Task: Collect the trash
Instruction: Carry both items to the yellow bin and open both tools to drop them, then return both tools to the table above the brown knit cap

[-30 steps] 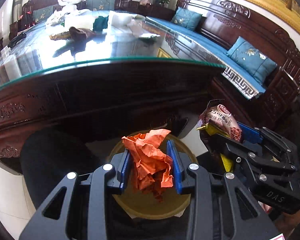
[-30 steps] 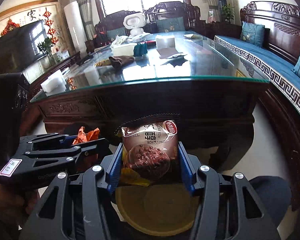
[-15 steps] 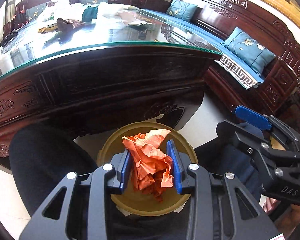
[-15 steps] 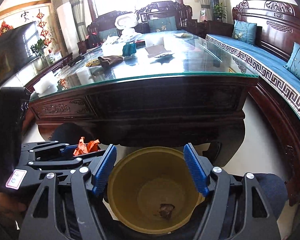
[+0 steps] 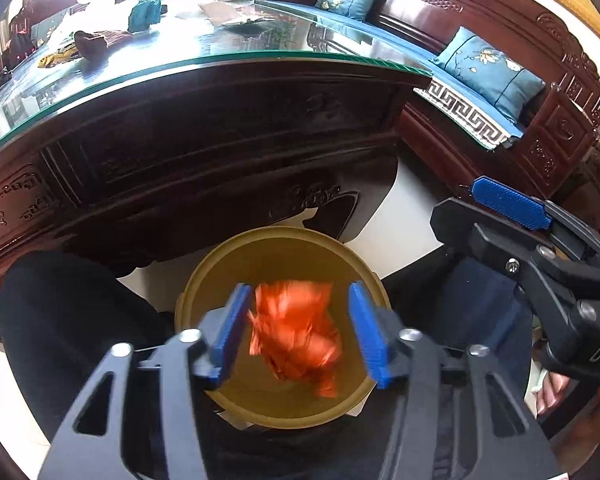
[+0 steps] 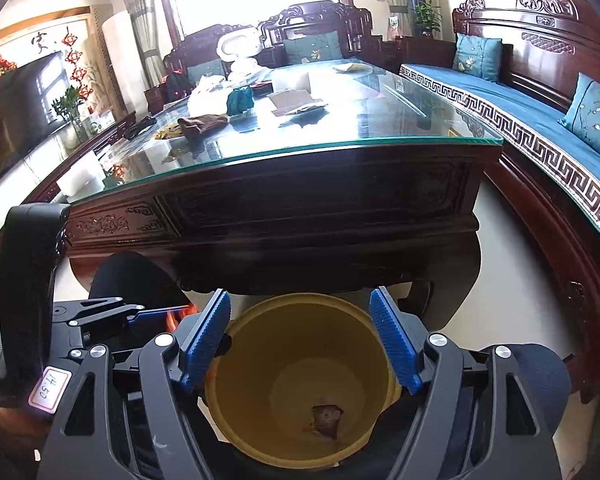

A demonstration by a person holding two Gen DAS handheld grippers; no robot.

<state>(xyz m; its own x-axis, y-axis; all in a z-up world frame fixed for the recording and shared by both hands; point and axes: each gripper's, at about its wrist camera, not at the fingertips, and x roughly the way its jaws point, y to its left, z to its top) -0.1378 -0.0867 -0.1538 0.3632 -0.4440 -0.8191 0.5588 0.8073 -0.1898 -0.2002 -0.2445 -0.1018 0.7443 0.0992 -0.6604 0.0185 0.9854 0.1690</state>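
- The crumpled orange paper [image 5: 296, 332], motion-blurred, hangs free between the ribbed blue pads of the left gripper [image 5: 298, 336]; its jaws have just been opening and no pad touches it.
- Below it, the round mustard plastic bin [image 5: 220, 264].
- Only the right wrist view shows the bin floor: a brown snack wrapper [image 6: 327, 420] at 6 o'clock.
- Right gripper [image 6: 300, 344] wide, nothing between its jaws.
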